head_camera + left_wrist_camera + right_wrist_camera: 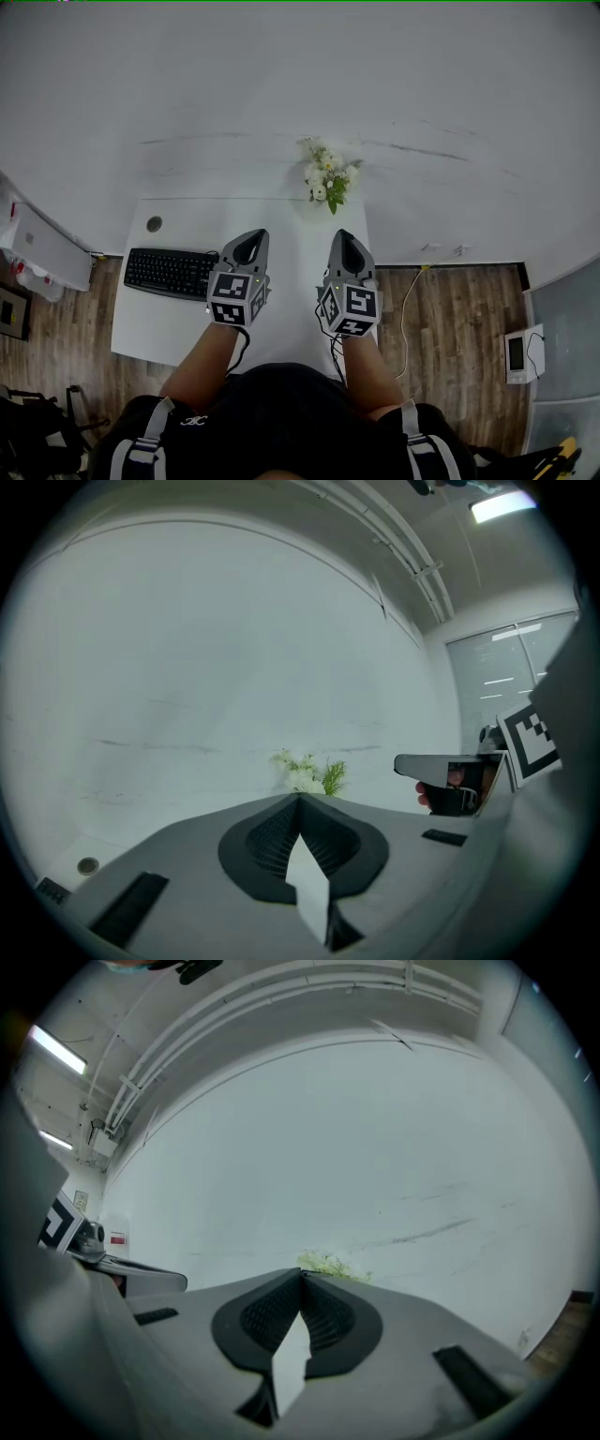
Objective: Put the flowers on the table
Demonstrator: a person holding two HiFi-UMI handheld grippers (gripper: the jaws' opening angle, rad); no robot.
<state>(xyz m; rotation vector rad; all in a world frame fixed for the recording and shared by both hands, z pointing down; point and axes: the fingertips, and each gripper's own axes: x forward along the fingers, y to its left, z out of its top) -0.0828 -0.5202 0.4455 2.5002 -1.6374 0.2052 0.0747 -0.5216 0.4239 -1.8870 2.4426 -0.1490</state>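
A bunch of white flowers point(327, 178) with green leaves stands at the far edge of the white table point(291, 281), against the wall. It shows beyond the jaw tips in the left gripper view as the flowers point(307, 774), and as a green fringe of the flowers point(326, 1264) in the right gripper view. My left gripper point(250, 240) hovers over the table's middle, jaws shut and empty. To its right my right gripper point(343, 239) is held level with it, also shut with nothing in it. Both stay short of the flowers.
A black keyboard point(172, 272) lies on the table's left part, with a round cable hole point(154, 224) behind it. A white cable point(412, 300) runs over the wooden floor at the right. A small white device point(521, 352) sits on the floor far right.
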